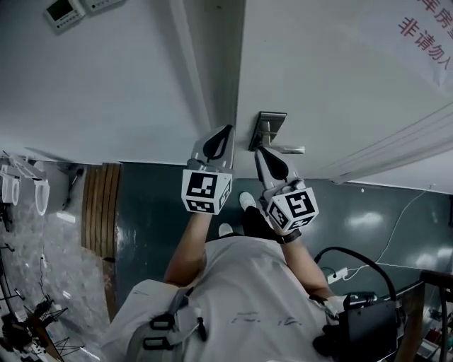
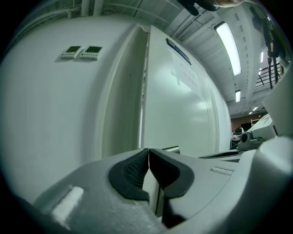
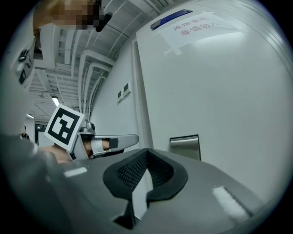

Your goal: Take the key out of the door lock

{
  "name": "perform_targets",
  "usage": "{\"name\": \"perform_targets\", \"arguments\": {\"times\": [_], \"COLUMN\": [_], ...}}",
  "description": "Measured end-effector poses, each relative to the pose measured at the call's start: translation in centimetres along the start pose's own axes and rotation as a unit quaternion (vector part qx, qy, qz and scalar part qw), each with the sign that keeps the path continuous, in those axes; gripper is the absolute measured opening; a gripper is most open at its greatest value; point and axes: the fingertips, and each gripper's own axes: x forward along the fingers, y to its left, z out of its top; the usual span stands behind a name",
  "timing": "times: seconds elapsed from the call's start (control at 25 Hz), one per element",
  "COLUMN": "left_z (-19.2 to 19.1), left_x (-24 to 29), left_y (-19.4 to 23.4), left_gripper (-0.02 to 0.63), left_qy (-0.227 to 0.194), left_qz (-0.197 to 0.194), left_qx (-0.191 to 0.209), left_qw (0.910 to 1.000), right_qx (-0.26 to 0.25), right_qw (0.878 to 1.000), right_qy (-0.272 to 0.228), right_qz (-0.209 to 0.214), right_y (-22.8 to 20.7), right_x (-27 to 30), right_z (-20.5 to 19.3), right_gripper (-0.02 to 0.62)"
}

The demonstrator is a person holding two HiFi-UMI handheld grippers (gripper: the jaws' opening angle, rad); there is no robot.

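Observation:
A white door (image 1: 333, 78) carries a metal lock plate (image 1: 267, 131) with a lever handle (image 1: 287, 149). No key can be made out in any view. My left gripper (image 1: 228, 129) is shut and empty, its tip just left of the plate by the door's edge. My right gripper (image 1: 258, 150) is also shut and empty, just below the plate beside the handle. In the left gripper view the shut left gripper (image 2: 149, 150) hides all but the top of the plate (image 2: 171, 149). In the right gripper view the plate (image 3: 185, 146) stands right of the shut right gripper (image 3: 146, 151).
The door frame (image 1: 212, 78) and a white wall (image 1: 106, 85) with two small control panels (image 1: 64, 10) lie left of the lock. A red-lettered notice (image 1: 425, 28) hangs on the door. On the dark floor are a slatted wooden panel (image 1: 99, 212), a white cable (image 1: 396, 233) and a black bag (image 1: 361, 325).

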Motion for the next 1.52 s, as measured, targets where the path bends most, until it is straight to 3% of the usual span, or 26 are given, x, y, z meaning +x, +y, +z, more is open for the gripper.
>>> {"name": "perform_targets", "arguments": {"times": [0.08, 0.32, 0.8, 1.16, 1.32, 1.52], "left_z": [-0.2, -1.0, -1.4, -1.0, -1.4, -1.4], "left_x": [1.4, 4.7, 5.6, 5.4, 5.7, 5.7], "left_y": [0.0, 0.8, 0.8, 0.6, 0.6, 0.6], "left_gripper": [0.066, 0.138, 0.121, 0.120, 0.120, 0.121], "left_qy": [0.001, 0.004, -0.010, -0.006, -0.006, -0.006], "left_qz": [-0.012, -0.021, -0.035, -0.031, -0.029, -0.031], "left_qx": [-0.005, 0.000, -0.009, -0.005, -0.006, -0.006], "left_qw": [0.9999, 0.9998, 0.9993, 0.9995, 0.9995, 0.9995], "right_qx": [0.000, 0.018, 0.074, 0.079, 0.122, 0.232], "right_qw": [1.000, 0.998, 0.989, 0.984, 0.979, 0.961], "right_qy": [0.002, 0.029, 0.100, 0.136, 0.145, 0.128], "right_qz": [-0.011, -0.049, -0.082, -0.083, -0.077, -0.081], "right_y": [-1.0, -4.2, -6.3, -6.0, -6.4, -7.6], "right_x": [-0.3, -1.6, -3.0, -2.2, -1.4, -1.0], "right_z": [-0.1, -2.4, -9.0, -12.4, -14.3, -16.4], "right_gripper": [0.005, 0.005, 0.005, 0.006, 0.078, 0.124]}}
